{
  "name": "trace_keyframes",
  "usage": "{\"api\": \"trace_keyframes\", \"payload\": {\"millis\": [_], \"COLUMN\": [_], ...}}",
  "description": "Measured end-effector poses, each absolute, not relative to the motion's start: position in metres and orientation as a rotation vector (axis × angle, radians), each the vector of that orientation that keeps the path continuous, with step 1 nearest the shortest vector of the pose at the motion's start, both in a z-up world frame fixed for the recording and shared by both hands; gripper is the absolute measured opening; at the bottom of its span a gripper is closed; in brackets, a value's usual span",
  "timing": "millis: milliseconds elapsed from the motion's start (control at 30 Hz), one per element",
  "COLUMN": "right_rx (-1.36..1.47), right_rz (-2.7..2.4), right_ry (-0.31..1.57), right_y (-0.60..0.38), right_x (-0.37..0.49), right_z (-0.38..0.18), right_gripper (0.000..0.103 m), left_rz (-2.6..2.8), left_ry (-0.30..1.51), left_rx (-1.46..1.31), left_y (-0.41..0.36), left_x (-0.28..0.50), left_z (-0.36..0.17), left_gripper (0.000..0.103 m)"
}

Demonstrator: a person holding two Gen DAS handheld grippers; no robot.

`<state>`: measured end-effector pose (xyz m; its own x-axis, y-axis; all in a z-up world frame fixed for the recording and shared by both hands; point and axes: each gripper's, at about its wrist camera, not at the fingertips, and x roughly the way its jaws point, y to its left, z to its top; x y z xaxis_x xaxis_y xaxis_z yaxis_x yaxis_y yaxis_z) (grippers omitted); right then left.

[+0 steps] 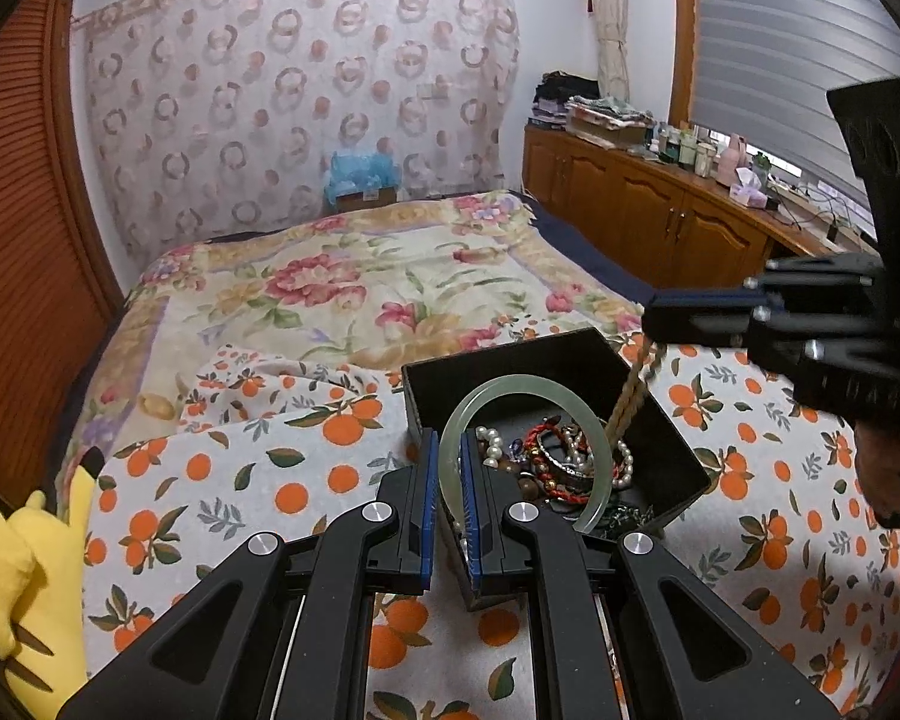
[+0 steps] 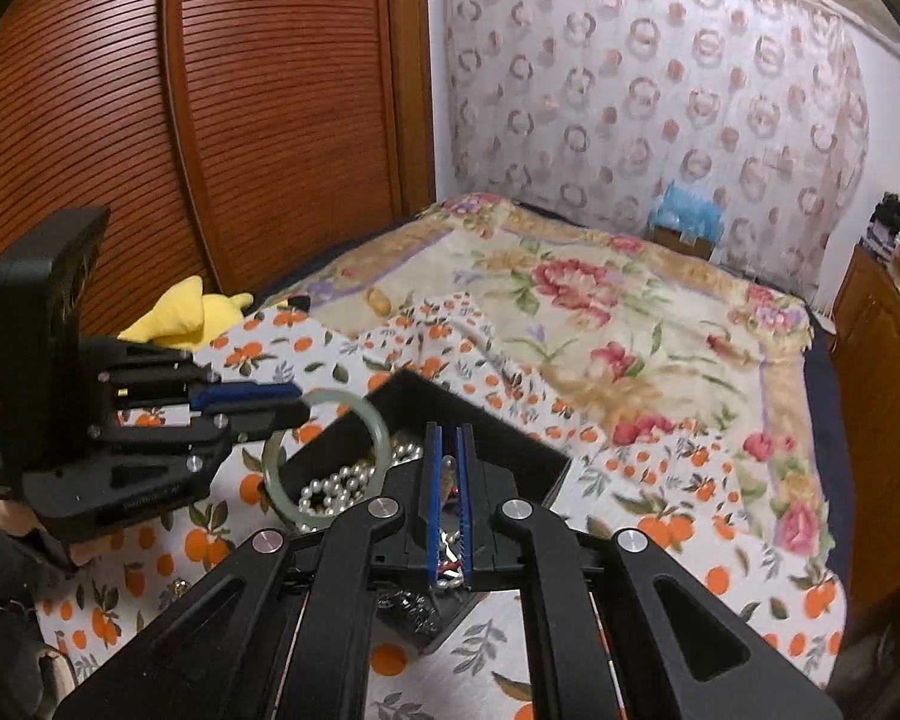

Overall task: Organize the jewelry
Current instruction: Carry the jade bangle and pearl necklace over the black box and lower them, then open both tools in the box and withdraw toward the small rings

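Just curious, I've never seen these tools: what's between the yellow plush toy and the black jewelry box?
Only orange-print bedsheet separates the yellow plush toy from the black jewelry box, seen in the left wrist view.

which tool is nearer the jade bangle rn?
Left. The left tool is shut on the jade bangle, lifting it over the black box. The right tool sits beside it, clamped on a beaded strand.

no readable text, labels or numbers
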<state>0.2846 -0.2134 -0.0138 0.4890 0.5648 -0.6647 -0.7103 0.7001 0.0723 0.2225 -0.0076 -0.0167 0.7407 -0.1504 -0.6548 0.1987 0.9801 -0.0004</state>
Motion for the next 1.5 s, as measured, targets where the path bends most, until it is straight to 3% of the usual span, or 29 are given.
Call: {"api": "trace_keyframes", "payload": {"millis": [200,933,1000,1067,1200,1500], "right_rx": [-0.22,-0.175,-0.172,-0.181,-0.211,-0.291], "right_rz": [0.772,0.76,0.783,0.8,0.827,0.874], "right_ry": [0.721,0.728,0.733,0.74,0.754,0.825], "right_y": [-0.219,-0.246,-0.242,-0.237,-0.223,-0.196], "right_x": [0.282,0.236,0.228,0.22,0.204,0.186], "right_z": [-0.018,-0.036,-0.038,-0.043,-0.058,-0.093], "right_gripper": [0.011,0.011,0.011,0.011,0.03,0.03], "left_rz": [-0.201,-0.243,-0.241,-0.24,-0.214,-0.146], "left_ry": [0.725,0.733,0.732,0.738,0.764,0.848], "left_rx": [0.081,0.083,0.08,0.07,0.045,0.044], "left_y": [-0.013,-0.025,-0.021,-0.015,0.001,0.034], "left_x": [0.228,0.206,0.193,0.178,0.156,0.123], "left_z": [-0.022,-0.02,-0.022,-0.027,-0.04,-0.074], "left_gripper": [0.007,0.008,0.01,0.02,0.022,0.027]}}
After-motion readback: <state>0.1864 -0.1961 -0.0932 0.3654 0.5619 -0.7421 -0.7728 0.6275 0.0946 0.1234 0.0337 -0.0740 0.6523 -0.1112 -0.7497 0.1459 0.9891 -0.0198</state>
